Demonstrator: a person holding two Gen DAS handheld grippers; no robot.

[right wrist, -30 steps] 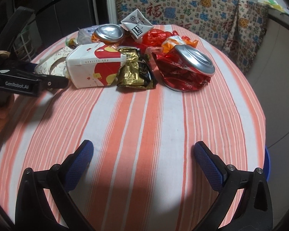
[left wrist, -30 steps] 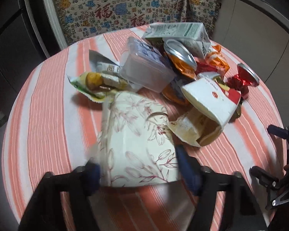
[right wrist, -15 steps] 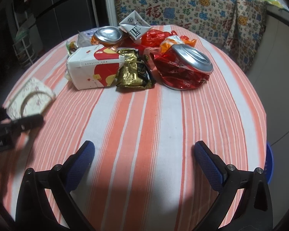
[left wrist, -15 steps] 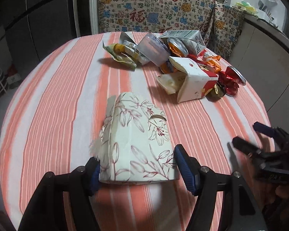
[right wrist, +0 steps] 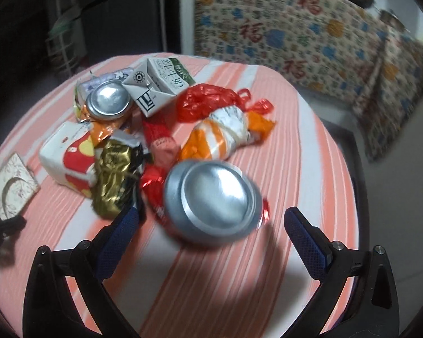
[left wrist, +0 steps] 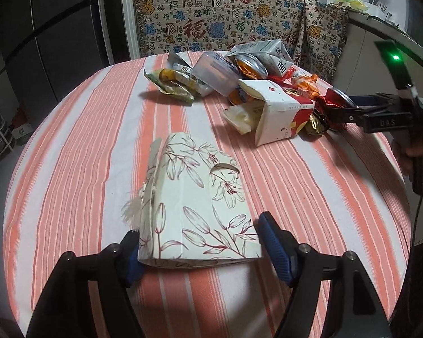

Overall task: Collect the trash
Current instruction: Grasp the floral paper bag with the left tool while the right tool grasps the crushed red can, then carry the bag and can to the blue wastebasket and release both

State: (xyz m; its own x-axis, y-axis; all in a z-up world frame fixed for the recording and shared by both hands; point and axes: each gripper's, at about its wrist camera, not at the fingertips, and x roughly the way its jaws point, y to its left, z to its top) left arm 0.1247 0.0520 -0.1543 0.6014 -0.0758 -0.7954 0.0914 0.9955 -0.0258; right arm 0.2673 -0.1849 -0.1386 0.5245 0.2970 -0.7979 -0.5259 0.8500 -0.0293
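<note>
Striped orange-and-white cloth (left wrist: 93, 152) covers the round table. On it, the left gripper (left wrist: 200, 246) is opening around a flowered paper box (left wrist: 194, 202). The right gripper (right wrist: 211, 225), spread wide, flanks a crushed red can (right wrist: 211, 200) without touching. Only its view shows the milk carton (right wrist: 158, 84), red bag (right wrist: 206, 101) and gold wrapper (right wrist: 112, 174) crowding behind.

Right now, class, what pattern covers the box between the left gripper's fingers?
Dark red line-drawn lilies and leaves on cream cover the box, clearest in the left wrist view.
</note>
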